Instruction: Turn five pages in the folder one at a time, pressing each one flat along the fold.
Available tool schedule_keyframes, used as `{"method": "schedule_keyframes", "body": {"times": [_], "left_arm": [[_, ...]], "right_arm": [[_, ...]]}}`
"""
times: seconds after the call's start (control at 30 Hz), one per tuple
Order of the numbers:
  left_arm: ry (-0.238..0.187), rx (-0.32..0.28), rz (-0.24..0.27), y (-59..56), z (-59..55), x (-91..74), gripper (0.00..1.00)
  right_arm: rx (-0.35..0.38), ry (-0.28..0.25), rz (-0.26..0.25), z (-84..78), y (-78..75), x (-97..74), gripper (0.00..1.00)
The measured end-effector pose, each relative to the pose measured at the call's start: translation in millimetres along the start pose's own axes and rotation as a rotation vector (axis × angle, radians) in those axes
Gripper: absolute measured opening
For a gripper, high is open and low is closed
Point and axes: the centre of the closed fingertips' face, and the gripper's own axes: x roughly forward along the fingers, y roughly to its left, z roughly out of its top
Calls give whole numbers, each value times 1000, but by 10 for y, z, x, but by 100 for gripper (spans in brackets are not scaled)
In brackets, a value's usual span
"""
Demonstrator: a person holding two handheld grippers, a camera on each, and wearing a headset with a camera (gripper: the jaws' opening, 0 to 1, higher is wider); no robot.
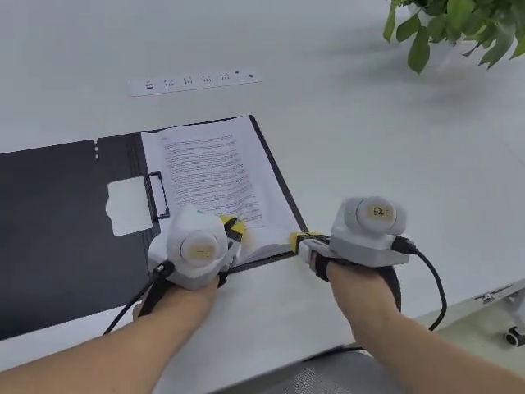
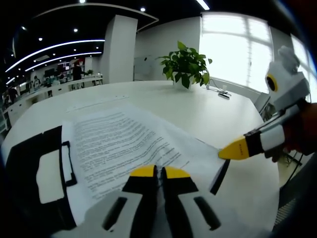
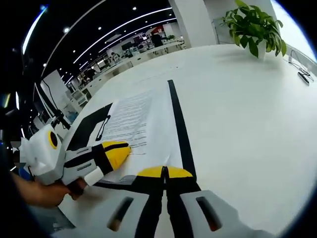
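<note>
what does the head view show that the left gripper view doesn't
Head view, not the left gripper view: the person's forearms, the black cables trailing from the grippers, and the table's near edge. Left gripper view, not the head view: the room behind, with a white pillar, ceiling lights and a bright window. Both: the open folder, its printed page, the plant and the shut right gripper at the folder's lower right edge.

Folder (image 1: 49, 230) cut off L edge; plant (image 1: 455, 16) cropped top.
</note>
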Motion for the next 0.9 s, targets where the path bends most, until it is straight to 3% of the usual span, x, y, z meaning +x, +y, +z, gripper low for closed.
{"method": "schedule_keyframes", "body": {"times": [0.23,0.37,0.5,0.7,0.77,0.87,0.9], "left_arm": [[8,-24,4,3,5,-1,3],[18,-89,8,-2,11,-26,5],[48,-131,-3,-4,-5,-134,8],[91,-135,11,91,-32,-392,15],[67,-150,-2,107,7,-508,16],[-11,-223,-14,134,166,-690,22],[-15,-197,-6,178,187,-783,22]], "right_arm": [[55,-35,25,41,38,-64,0],[67,-62,42,95,62,-106,0],[85,-85,60,165,108,-167,0],[107,-148,95,303,251,-297,0],[126,-180,119,369,335,-351,0],[138,-208,151,442,468,-419,0],[135,-217,161,463,515,-443,0]]}}
